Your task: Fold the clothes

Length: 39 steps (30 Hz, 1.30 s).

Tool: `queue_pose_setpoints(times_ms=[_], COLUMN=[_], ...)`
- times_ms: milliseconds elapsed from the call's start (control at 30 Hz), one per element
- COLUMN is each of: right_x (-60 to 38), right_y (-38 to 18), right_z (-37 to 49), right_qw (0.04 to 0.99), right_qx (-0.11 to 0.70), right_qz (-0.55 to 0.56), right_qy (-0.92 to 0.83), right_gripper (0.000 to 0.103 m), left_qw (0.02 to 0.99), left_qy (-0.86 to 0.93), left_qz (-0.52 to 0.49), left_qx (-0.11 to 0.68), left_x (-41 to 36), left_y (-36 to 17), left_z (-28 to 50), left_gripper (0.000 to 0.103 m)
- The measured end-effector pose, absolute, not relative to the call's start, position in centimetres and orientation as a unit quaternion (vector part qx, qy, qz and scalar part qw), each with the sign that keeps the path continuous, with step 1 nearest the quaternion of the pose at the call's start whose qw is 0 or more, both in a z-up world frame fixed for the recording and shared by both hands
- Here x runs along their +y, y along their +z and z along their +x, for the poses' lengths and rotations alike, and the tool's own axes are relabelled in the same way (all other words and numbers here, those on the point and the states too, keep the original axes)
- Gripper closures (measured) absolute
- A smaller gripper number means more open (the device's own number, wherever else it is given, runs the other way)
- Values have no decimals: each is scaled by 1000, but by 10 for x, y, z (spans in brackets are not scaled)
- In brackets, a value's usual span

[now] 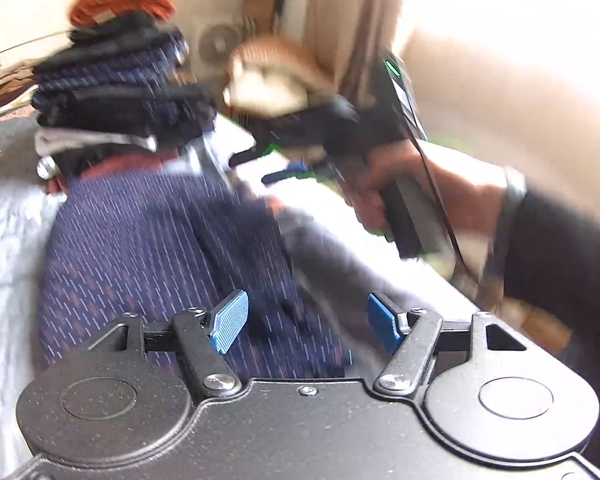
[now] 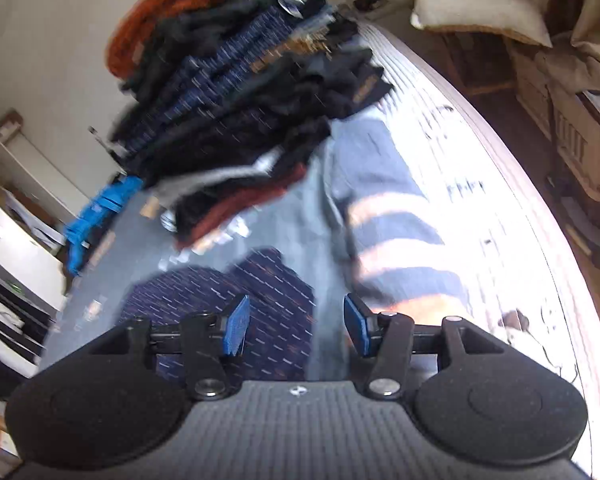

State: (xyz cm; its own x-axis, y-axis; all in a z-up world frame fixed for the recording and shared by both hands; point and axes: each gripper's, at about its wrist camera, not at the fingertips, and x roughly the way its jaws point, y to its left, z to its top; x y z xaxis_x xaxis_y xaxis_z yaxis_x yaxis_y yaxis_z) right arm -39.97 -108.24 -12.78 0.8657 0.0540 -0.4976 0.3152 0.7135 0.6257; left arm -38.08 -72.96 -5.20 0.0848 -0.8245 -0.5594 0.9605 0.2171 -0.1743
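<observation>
**Two open grippers over a navy patterned cloth**

The left hand-held gripper (image 1: 304,322) has its blue pads wide apart and holds nothing. The right hand-held gripper (image 2: 296,326) is wide too, and empty. In the left wrist view a person's hand (image 1: 416,196) grips the right tool's handle, far to the right.

The navy patterned garment (image 1: 148,240) lies spread just in front of both grippers. Behind it, at the far side, stands a tall pile of folded clothes (image 2: 228,92) with an orange knit (image 2: 168,12) on top. To the right of the navy cloth lies a grey garment with orange stripes (image 2: 388,232).

Both pictures are blurry, so I cannot tell if the navy cloth is folded already or waits for a fold. To fold well, I think each gripper should pinch one edge, keep the cloth flat, and stay away from the leaning pile.

The clothes lie on a bed (image 2: 480,168) with a pale cover. Far off are a cream wall (image 1: 28,4) and pillows (image 2: 472,4).
</observation>
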Motion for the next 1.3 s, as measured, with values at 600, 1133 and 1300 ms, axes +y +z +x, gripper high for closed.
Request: queue_pose_setpoints(times_ms=[600,1133,1300], right_x=[-1013,-988,-974], right_y=[-114,-104,-94], right_z=[-384,-412,-420], right_qw=[889,903,913], right_qx=[301,259,266], right_qz=[338,341,305], right_qy=[73,29,45], right_gripper=[19,0,0], left_qw=[707,658,662], left_qy=[-628,-667,-671], left_qz=[36,-3,18], left_qx=[325,350,335], left_x=[-730,-686,-684], left_y=[-32,-47,-48], left_z=[-258,-252,-255], left_gripper=[1,0,0])
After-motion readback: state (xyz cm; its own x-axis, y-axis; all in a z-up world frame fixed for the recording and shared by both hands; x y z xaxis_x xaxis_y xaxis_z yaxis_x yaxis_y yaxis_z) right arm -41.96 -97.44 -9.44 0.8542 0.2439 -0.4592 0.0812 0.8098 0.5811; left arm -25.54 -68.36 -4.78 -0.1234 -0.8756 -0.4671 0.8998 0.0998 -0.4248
